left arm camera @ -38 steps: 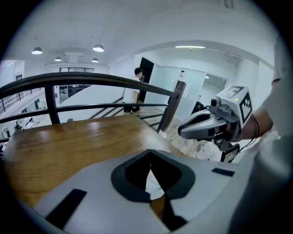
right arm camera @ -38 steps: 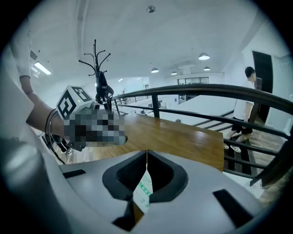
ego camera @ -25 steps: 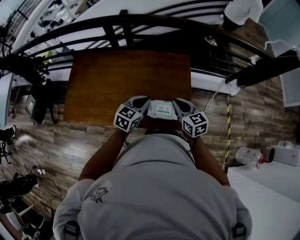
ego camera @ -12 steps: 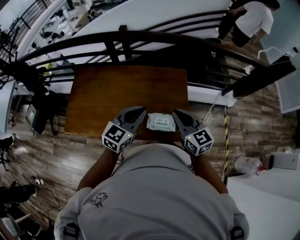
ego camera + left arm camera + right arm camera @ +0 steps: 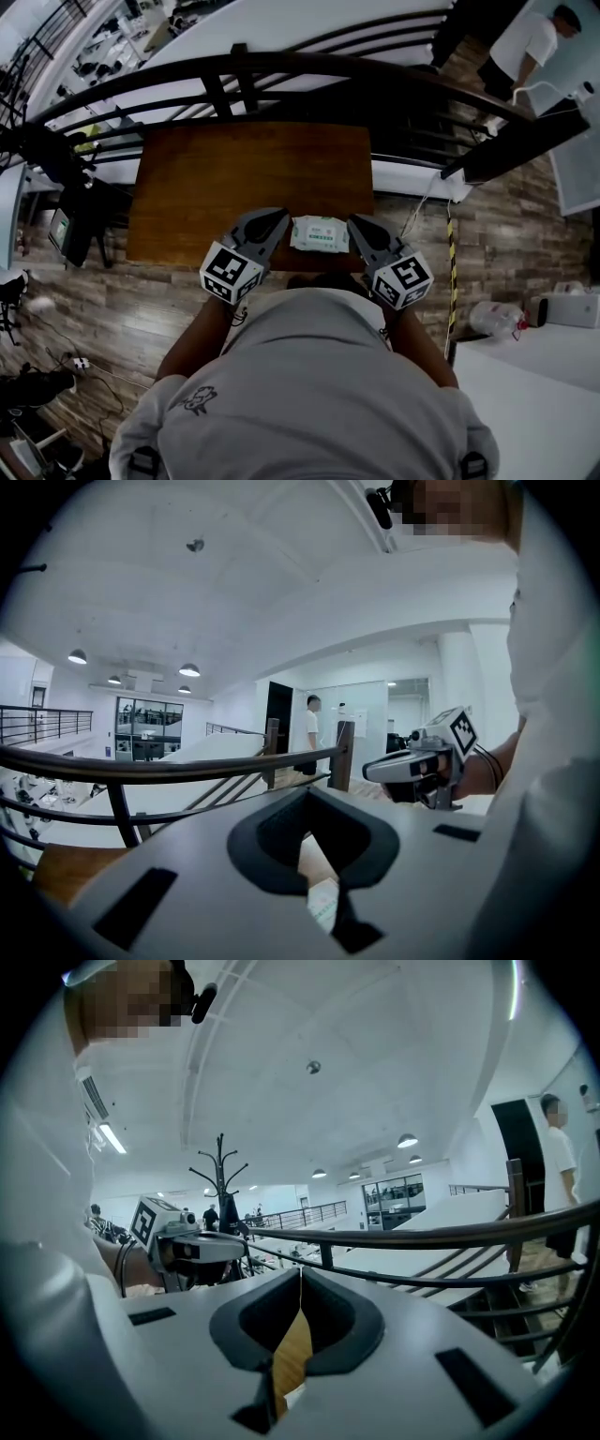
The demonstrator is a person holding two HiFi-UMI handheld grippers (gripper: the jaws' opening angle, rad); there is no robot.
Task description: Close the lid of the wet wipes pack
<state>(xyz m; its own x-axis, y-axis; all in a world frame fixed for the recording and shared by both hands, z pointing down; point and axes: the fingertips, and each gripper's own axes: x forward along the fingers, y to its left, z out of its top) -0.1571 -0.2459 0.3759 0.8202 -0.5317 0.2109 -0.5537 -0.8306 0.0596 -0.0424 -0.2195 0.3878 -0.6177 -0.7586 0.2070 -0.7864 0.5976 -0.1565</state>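
Tool on the left [image 5: 277,221] shows its jaws tip to tip in its own view, with nothing between them. The right tool [image 5: 358,225] is the same: jaws together and empty, only a sliver of wood visible below the tips. Both hover above the near edge of the worktop [image 5: 244,169], one on each side of the wet wipes pack [image 5: 320,234] and apart from it.

A second ago the two tools are low and tight against the pack's ends. Now they sit higher and stand clear of it, while the pack lies flat between them near the worktop's near edge. The pack looks flat on top (the lid itself is too small to make out), so the closing press is probably done and this is the retreat. Beyond the far edge runs a dark railing [image 5: 281,70].
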